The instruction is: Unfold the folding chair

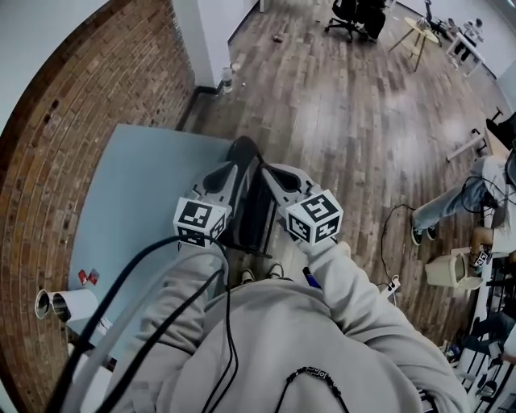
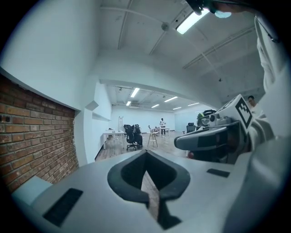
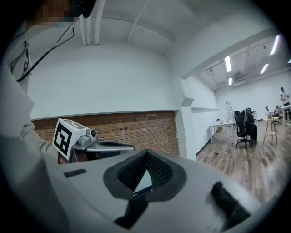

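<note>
- One folding chair, dark and folded flat, stands upright on the wooden floor. It is just ahead of the person's shoes and sits low between the two tools.
- Two tools are held side by side and close together above the chair, pointing nearly level: the left tool and the right tool.
- Both tools have their jaws pressed together with nothing gripped between them. Whether either tool's body touches the chair cannot be told from the head view.
- Two marker cubes show, one riding on each tool.
- One blue-grey mat lies on the floor left of the chair, reaching to the one brick wall.
- One black office chair stands far across the room.
- One seated person shows at the right edge.
</note>
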Tool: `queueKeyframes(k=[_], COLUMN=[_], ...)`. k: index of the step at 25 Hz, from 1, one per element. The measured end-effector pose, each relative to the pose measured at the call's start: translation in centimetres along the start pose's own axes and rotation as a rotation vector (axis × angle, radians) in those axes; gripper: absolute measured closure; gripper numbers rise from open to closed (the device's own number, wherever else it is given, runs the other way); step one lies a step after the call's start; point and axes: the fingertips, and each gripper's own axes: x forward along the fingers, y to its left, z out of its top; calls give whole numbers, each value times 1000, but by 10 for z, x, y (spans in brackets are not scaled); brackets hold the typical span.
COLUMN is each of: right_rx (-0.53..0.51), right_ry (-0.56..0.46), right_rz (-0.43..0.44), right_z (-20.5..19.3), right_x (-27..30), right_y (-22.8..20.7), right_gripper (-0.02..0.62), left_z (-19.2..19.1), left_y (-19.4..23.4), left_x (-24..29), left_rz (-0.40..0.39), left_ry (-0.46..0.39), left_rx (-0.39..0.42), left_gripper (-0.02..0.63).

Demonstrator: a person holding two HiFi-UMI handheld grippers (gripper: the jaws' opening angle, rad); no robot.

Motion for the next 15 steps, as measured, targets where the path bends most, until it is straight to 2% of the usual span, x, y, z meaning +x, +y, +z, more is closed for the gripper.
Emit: queueKeyframes(k=[4, 8, 11, 15], right_rx=[-46, -104, -111, -76], right_ry=[-68, -165, -151, -114], right_rz=[-5, 5, -12, -46], right_z=[36, 90, 97, 76], right_x=[20, 30, 35, 43], right_y=[-18, -35, -46, -58], right_gripper=[589, 589, 589, 589], left_z=[34, 77, 78, 59], left_y=[28, 31, 29, 37], left_x=[27, 52, 58, 62], left_rz=[8, -18, -28, -33], left_ry=[-55, -119, -101, -51], left_rx=[21, 69, 85, 73], left_gripper=[600, 600, 600, 600])
